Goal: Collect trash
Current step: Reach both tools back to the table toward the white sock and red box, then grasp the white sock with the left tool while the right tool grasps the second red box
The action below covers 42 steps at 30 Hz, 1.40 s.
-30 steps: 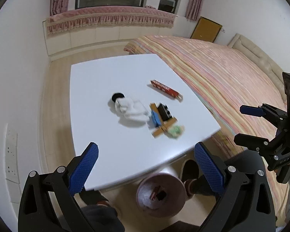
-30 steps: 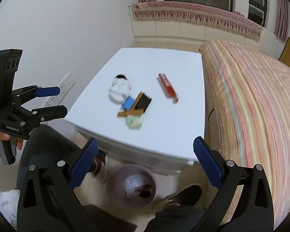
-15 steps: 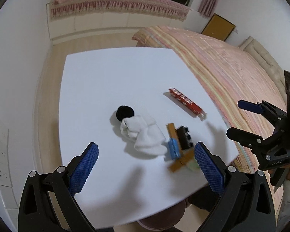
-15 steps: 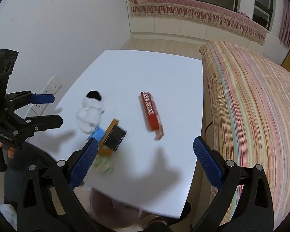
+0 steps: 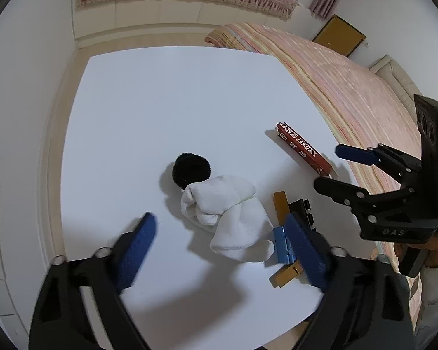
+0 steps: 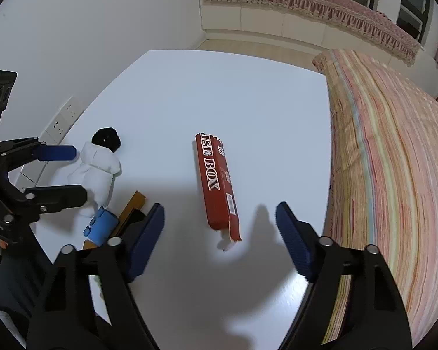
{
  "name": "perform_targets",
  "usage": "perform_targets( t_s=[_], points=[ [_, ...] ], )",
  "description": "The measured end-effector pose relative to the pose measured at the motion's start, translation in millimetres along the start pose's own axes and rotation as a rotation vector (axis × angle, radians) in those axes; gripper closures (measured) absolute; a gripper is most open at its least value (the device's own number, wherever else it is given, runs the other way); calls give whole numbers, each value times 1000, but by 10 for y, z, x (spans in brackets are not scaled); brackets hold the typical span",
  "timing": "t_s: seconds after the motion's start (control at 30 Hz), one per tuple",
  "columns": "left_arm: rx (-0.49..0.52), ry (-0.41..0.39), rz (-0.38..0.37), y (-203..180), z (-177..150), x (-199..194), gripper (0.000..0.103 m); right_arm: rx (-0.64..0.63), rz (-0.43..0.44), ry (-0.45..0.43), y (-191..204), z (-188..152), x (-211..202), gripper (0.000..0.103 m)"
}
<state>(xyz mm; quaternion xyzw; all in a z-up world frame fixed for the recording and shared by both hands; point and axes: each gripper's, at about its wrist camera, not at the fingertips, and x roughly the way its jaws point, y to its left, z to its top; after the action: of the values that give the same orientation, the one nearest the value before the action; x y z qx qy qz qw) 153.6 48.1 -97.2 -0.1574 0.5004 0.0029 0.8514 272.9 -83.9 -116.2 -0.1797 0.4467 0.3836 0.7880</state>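
White and almost bare, the table (image 5: pixel 166 110) stands between a plain wall and a bed (image 6: pixel 388 151) with a striped pink cover, and the trash lies in a loose group on the side near the person. The long red box (image 6: pixel 217 182) lies flat, apart from the other things, with one end torn open and a bit of white showing there. Left of it are a white sock (image 5: pixel 227 215) with a black ball (image 5: pixel 191 170) touching its far end, then a small blue piece (image 5: pixel 283 243), a brown wooden strip (image 5: pixel 281 204) and a black object that is partly hidden. The right gripper (image 6: pixel 220 232) hovers over the near end of the red box, jaws wide open and holding nothing — the box end sits between the two blue pads in the right wrist view. The left gripper (image 5: pixel 219 243) is also spread wide and empty, poised above the sock with the blue piece beside its right finger. The step in hand seems to be the approach for a pick, nothing yet grasped. For the next move the right gripper probably must come down and close across the narrow width of the box; the left one needs a deep bite into the soft sock, without catching the blue piece. No bin is visible now, so where the trash must go cannot be told.
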Motion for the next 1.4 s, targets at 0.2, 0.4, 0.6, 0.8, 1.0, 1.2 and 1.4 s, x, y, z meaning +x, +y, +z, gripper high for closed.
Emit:
perform_targets(
  t_s=[0.2, 0.4, 0.6, 0.8, 1.0, 1.2, 1.4],
  points=[
    [17, 2, 0, 0, -6, 35, 48, 5, -4, 7, 12, 36, 82, 56],
    [41, -3, -4, 7, -16, 15, 61, 9, -15, -3, 20, 25, 89, 84],
    [59, -22, 7, 17, -4, -29, 74, 19, -16, -16, 46, -16, 48, 89],
    [90, -54, 6, -53, -10, -173, 76, 33, -18, -54, 69, -75, -174, 89],
    [129, -99, 5, -143, -88, -480, 76, 43, -16, -87, 183, -210, -528, 89],
    [170, -131, -11, -244, -281, -806, 76, 62, -6, -127, 339, -450, -932, 89],
    [203, -138, -31, -370, -564, -1017, 76, 68, 12, -142, 550, -787, -1248, 89]
  ],
)
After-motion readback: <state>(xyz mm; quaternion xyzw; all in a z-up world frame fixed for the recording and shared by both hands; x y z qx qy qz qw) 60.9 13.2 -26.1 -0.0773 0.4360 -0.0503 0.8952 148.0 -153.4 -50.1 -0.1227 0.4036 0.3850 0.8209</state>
